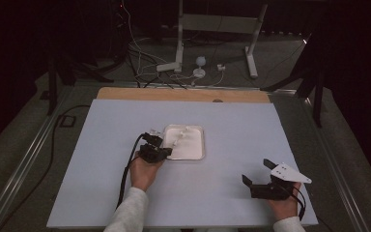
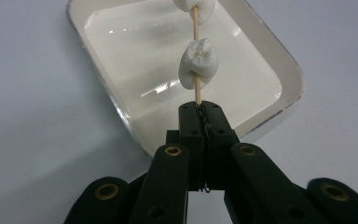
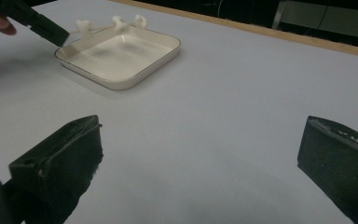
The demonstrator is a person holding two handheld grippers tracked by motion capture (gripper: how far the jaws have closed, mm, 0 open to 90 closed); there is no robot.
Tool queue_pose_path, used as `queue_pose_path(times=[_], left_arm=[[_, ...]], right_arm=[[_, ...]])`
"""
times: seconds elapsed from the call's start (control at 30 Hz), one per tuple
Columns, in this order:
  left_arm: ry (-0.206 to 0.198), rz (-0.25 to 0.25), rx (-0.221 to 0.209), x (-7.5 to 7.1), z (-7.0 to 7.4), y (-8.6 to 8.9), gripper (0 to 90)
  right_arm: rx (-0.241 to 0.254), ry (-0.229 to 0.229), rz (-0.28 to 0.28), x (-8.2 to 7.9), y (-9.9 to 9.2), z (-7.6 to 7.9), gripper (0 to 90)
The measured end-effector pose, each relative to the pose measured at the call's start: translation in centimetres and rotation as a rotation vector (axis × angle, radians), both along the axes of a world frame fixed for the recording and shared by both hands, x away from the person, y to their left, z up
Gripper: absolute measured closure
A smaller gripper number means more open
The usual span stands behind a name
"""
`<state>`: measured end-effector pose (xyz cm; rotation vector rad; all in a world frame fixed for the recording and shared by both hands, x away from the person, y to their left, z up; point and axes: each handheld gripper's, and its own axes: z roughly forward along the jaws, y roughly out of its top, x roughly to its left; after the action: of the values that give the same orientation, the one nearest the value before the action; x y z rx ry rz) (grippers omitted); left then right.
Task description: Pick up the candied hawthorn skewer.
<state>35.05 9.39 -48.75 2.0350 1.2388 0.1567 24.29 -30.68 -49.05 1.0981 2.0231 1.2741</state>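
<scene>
Left gripper (image 2: 199,108): jaws closed tight on the bare end of 1 wooden skewer (image 2: 196,88). Skewer runs from the jaw tips toward the top centre of the left gripper view, over 1 white tray (image 2: 286,70). Marshmallows on it: 2 visible there, one (image 2: 198,63) mid-frame, one (image 2: 193,8) cut off at the top edge. In the right gripper view, 3 white lumps (image 3: 117,22) sit along the skewer at upper left, above the tray's far rim; skewer looks raised off the tray, contact can't be told.

Right gripper (image 3: 200,154): jaws wide apart, nothing between them, only bare blue-grey table (image 3: 242,93). In the high view it sits at lower right, well apart from the tray at centre.

Count: 2 grippers, 1 tray, 1 skewer, 3 marshmallows.
</scene>
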Motion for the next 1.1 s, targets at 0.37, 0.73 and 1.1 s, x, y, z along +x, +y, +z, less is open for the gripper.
queue_pose_path(times=[0.37, 0.73, 1.1], left_arm=[[-0.031, 0.002, -0.016, -2.1, 0.8, 3.5, 89.7], [-0.102, -0.017, -0.053, -4.7, 1.3, 6.8, 89.7], [-0.215, -0.056, -0.091, -6.4, 2.0, 9.0, 89.7]], right_arm=[[0.019, 0.013, -0.006, 0.1, -0.1, -0.1, 0.0], [0.049, 0.021, 0.001, 0.0, 0.3, -0.1, 0.0], [0.077, 0.027, 0.018, 0.2, 0.8, 0.3, 0.0]])
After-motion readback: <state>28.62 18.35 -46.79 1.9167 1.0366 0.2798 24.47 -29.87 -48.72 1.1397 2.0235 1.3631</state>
